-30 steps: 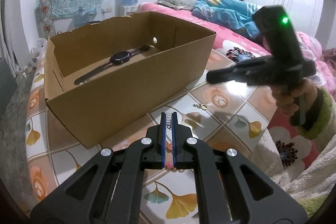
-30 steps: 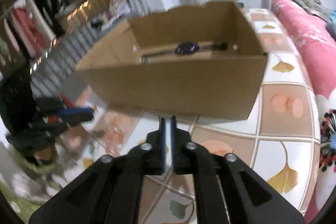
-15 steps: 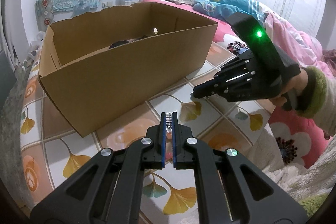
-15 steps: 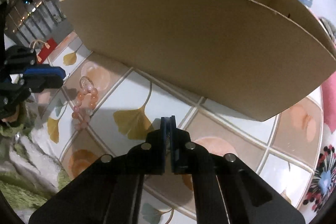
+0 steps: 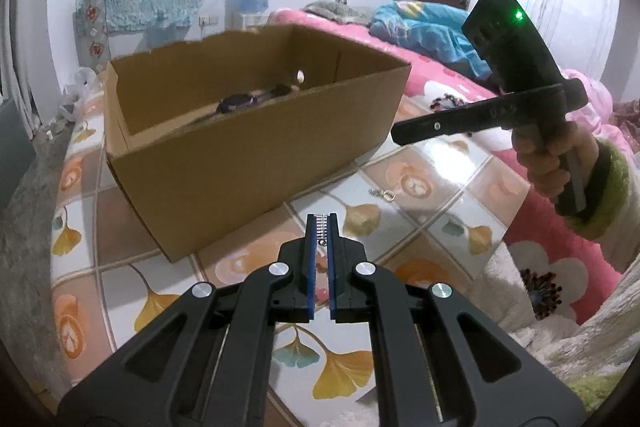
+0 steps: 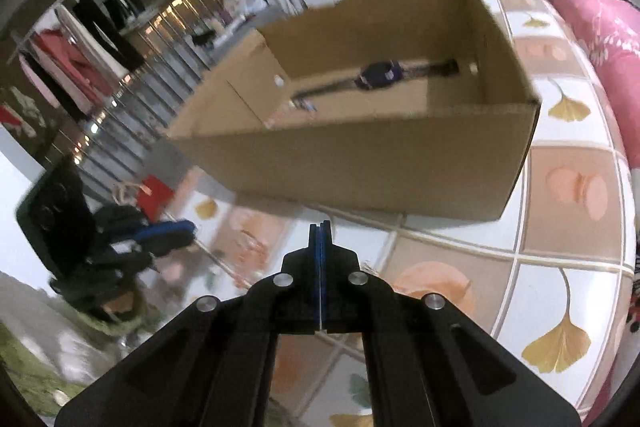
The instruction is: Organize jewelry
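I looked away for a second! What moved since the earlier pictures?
The right gripper dipped to the tablecloth, shut, and rose again above the box; I can't see anything in it. The ring lies where it did. The left gripper stayed shut on the chain; the watch stayed in the box.

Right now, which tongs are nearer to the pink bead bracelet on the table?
Left. The left tongs, shut on a silver coiled piece, hover directly over the pink bead bracelet; the right tongs are raised aside, by the cardboard box corner.

Matt cardboard box (image 5: 256,147) sits on a glossy patterned tablecloth (image 5: 436,187).
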A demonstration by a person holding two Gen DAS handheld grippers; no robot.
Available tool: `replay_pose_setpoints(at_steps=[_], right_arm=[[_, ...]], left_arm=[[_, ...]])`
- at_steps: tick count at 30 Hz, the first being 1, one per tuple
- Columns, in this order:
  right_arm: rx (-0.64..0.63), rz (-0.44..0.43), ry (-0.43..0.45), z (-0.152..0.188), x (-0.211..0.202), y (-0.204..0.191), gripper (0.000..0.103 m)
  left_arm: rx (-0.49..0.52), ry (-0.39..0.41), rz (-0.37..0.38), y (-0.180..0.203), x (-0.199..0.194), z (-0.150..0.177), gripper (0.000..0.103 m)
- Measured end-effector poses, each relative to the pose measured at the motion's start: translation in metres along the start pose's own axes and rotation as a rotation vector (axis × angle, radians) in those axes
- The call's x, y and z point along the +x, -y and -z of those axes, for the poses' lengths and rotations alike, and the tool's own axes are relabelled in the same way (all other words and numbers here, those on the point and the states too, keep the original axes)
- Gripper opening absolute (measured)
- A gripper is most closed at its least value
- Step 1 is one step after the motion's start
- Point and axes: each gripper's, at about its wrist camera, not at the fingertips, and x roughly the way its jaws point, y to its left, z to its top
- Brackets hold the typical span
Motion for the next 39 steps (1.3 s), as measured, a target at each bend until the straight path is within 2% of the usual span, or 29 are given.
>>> replay_pose_setpoints(at_steps=[4,7,8,11,14,17,19,20,21,24,26,31,39], right_arm=[[-0.047,0.016,0.057,-0.01,-0.016,-0.016,0.0],[-0.069,0.054,0.016,-0.011,-0.011,-0.015,0.002],[-0.078,0.07,-0.023,-0.009,-0.003,-0.014,0.006],[-0.135,0.135,-0.125,-0.002,0.026,-0.011,0.026],[-0.188,0.182,-0.217,0.004,0.048,-0.004,0.026],[-0.249,0.217,-0.27,0.009,0.066,-0.005,0.025],[-0.303,0.253,-0.305,0.013,0.075,-0.009,0.016],[-0.328,0.268,-0.306,0.013,0.074,-0.011,0.008],[-0.323,0.257,-0.318,0.012,0.075,-0.011,0.004],[-0.307,0.25,-0.329,0.009,0.07,-0.012,0.004],[-0.233,0.205,-0.321,0.006,0.064,-0.006,0.004],[-0.101,0.103,-0.249,0.0,0.038,0.004,0.003],[-0.05,0.014,-0.136,-0.01,-0.012,-0.004,0.003]], left_arm=[[0.031,0.04,-0.009,0.006,-0.015,-0.008,0.004],[0.038,0.044,-0.009,0.009,-0.017,-0.012,0.004],[0.039,0.04,-0.011,0.011,-0.016,-0.012,0.004],[0.037,0.024,-0.003,0.014,-0.012,-0.01,0.004],[0.033,0.005,0.003,0.016,-0.007,-0.005,0.004],[0.025,-0.011,0.007,0.015,-0.002,-0.002,0.004],[0.019,-0.019,0.008,0.013,0.0,0.0,0.004],[0.017,-0.022,0.007,0.012,0.001,0.001,0.004],[0.012,-0.026,0.009,0.01,0.002,0.002,0.004],[0.001,-0.03,0.011,0.006,0.004,0.005,0.004],[-0.005,-0.03,0.013,0.004,0.005,0.006,0.004],[-0.011,-0.026,0.013,0.0,0.003,0.008,0.004],[-0.022,-0.002,0.006,-0.002,-0.005,0.007,0.004]])
